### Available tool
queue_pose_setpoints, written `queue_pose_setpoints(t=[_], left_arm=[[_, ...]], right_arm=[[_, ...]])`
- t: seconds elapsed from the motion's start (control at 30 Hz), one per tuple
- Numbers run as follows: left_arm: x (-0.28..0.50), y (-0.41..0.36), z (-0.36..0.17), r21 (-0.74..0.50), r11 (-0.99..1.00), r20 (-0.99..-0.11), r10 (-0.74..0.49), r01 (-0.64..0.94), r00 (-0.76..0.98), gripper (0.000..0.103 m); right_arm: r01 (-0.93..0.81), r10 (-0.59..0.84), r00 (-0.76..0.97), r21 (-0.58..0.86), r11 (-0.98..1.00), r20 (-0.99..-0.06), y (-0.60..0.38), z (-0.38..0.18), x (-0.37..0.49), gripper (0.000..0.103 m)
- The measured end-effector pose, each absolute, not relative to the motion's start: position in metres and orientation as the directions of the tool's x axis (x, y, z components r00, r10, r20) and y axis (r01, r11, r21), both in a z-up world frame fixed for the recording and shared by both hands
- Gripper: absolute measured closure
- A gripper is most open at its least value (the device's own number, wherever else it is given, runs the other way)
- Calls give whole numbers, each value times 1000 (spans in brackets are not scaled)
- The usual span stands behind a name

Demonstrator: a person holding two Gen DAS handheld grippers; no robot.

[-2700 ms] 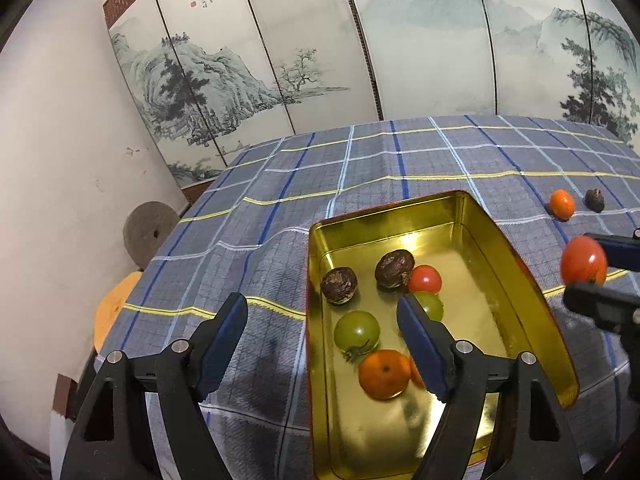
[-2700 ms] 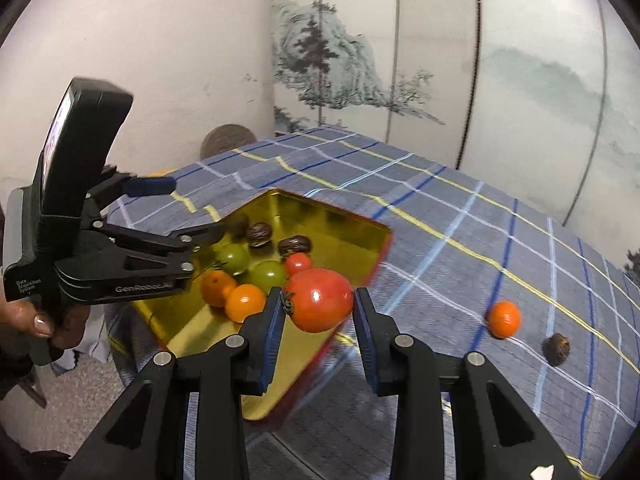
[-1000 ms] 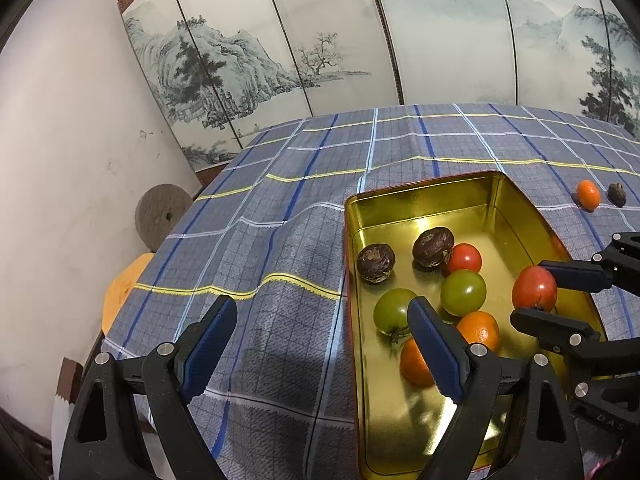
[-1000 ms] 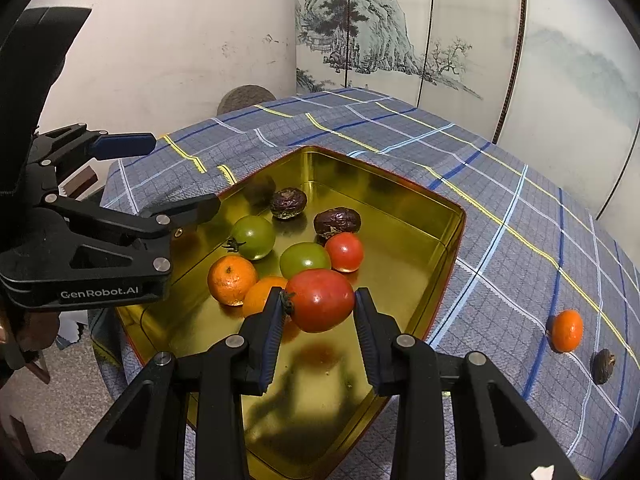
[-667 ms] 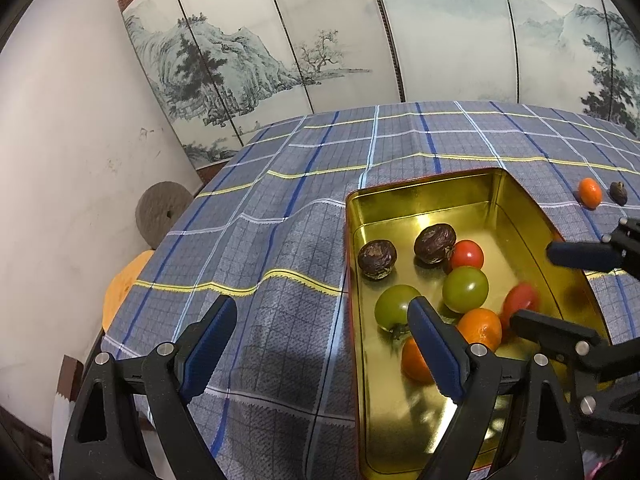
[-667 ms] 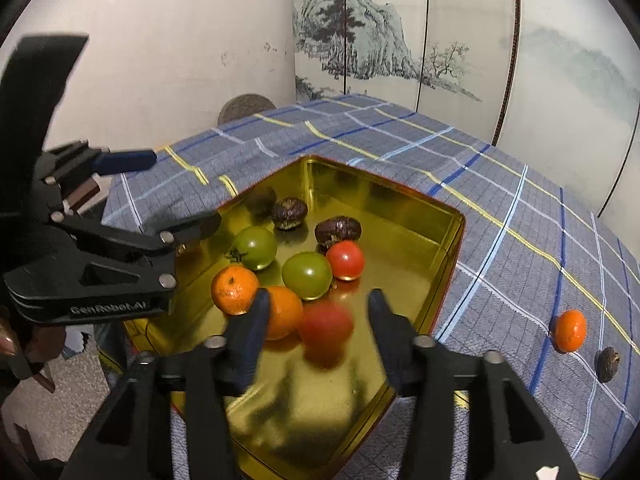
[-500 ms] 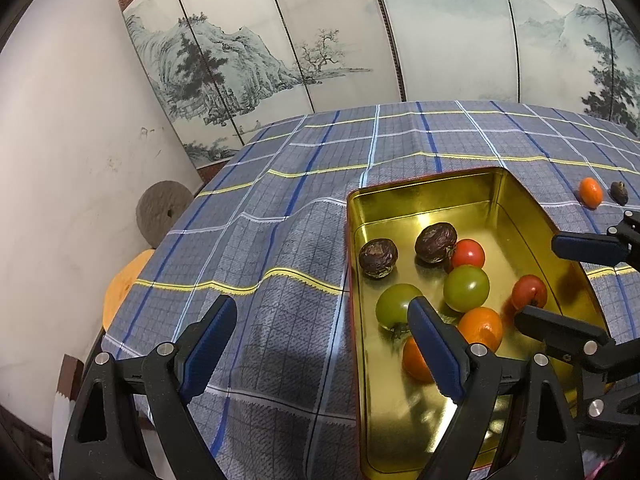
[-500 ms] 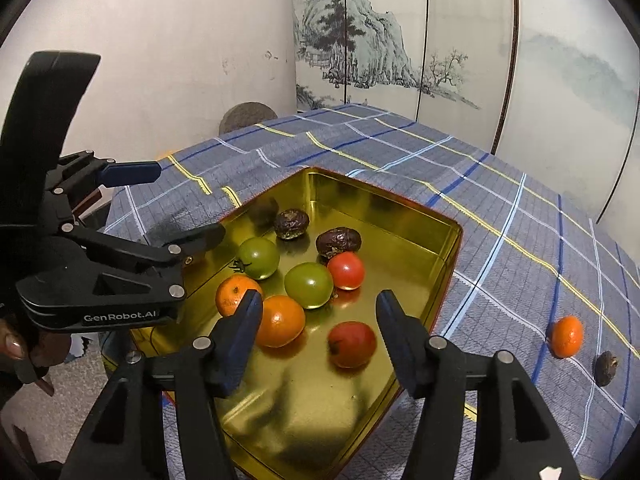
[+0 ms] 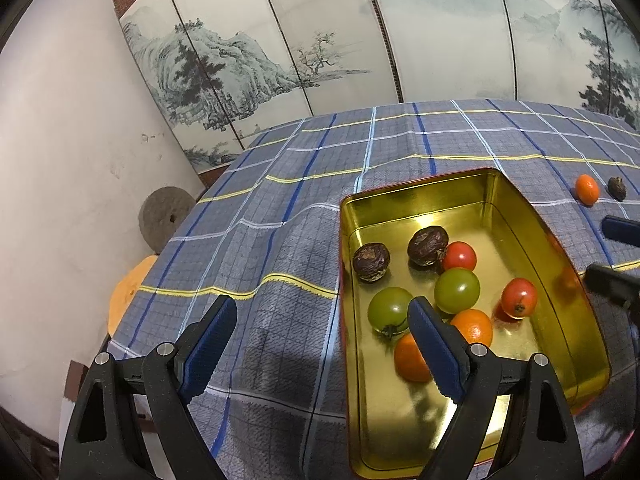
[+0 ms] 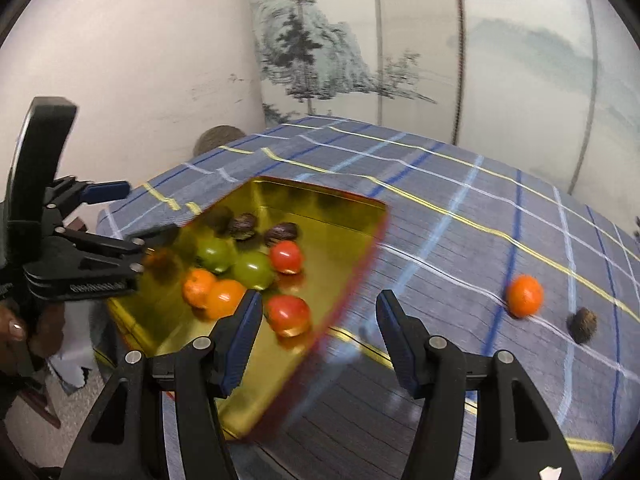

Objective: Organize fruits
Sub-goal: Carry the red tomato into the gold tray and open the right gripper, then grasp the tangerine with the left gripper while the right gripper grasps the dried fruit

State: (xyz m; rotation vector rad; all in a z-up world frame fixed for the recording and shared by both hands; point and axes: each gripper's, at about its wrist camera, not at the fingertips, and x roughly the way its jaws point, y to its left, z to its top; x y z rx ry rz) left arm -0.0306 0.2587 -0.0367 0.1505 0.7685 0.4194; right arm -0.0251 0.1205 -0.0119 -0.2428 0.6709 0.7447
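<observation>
A gold tin tray (image 9: 520, 208) lies on the blue checked cloth and holds several fruits: two dark passion fruits, green and red tomatoes, oranges. The large red tomato (image 9: 519, 297) (image 10: 289, 315) rests loose on the tray floor near its right wall. My right gripper (image 10: 319, 304) is open and empty above the tray's right rim; it shows at the right edge of the left wrist view (image 9: 616, 254). My left gripper (image 9: 320, 312) (image 10: 124, 216) is open and empty, straddling the tray's left wall. A loose orange (image 9: 587, 189) (image 10: 524, 295) and a dark passion fruit (image 9: 617, 188) (image 10: 584, 325) lie on the cloth to the right.
A painted folding screen stands behind the table and a white wall lies to the left. Below the table's left edge are a round stone disc (image 9: 166, 220) and an orange stool (image 9: 128, 292). A hand (image 10: 16, 332) holds the left gripper.
My right gripper opened and let the red tomato drop into the tray, then drew back to the right past the tray's rim. The left gripper kept still.
</observation>
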Motion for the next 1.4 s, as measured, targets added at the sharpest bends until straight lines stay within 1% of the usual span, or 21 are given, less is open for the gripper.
queue_pose_setpoints(t=[0.13, 0.3, 0.5, 0.6, 0.73, 0.83, 0.93, 1.0, 1.07, 1.23, 1.33, 1.4], left_arm=[[-31, 252, -33, 297, 907, -637, 422, -299, 645, 16], [-22, 234, -25, 325, 904, -628, 427, -279, 651, 16], [-8, 207, -18, 359, 902, -619, 423, -241, 661, 15], [3, 189, -16, 373, 904, -621, 412, -210, 667, 15], [22, 158, -12, 392, 909, -623, 377, -144, 685, 15], [42, 128, -9, 356, 933, -655, 291, -55, 697, 15], [72, 103, -9, 239, 970, -720, 148, 42, 678, 15], [93, 89, -10, 174, 982, -745, 82, 74, 662, 15], [113, 71, -12, 151, 984, -752, 50, 99, 657, 15], [168, 30, -32, 133, 982, -786, 23, 131, 618, 18], [194, 20, -50, 121, 987, -815, 38, 105, 578, 22], [206, 18, -62, 101, 991, -833, 38, 85, 553, 23]], right_arm=[[-632, 500, 577, 34, 774, -646, 82, -16, -15, 47], [-520, 407, 635, 26, 854, -656, 23, -22, 1, 45], [-358, 270, 692, 6, 934, -670, -54, -25, 23, 41], [-273, 179, 711, -32, 962, -680, -90, -29, 34, 39], [-196, 107, 712, -49, 979, -694, -126, -35, 46, 39], [-147, 70, 705, -49, 988, -706, -148, -40, 54, 39], [-110, 112, 678, 50, 993, -726, -170, -45, 63, 38], [-93, 132, 679, 94, 991, -722, -179, -45, 65, 38], [-96, 152, 668, 119, 988, -728, -182, -47, 67, 38], [-116, 197, 667, 160, 980, -719, -184, -47, 65, 36], [-123, 231, 668, 201, 972, -707, -188, -46, 63, 36], [-130, 244, 670, 213, 968, -701, -188, -46, 63, 36]])
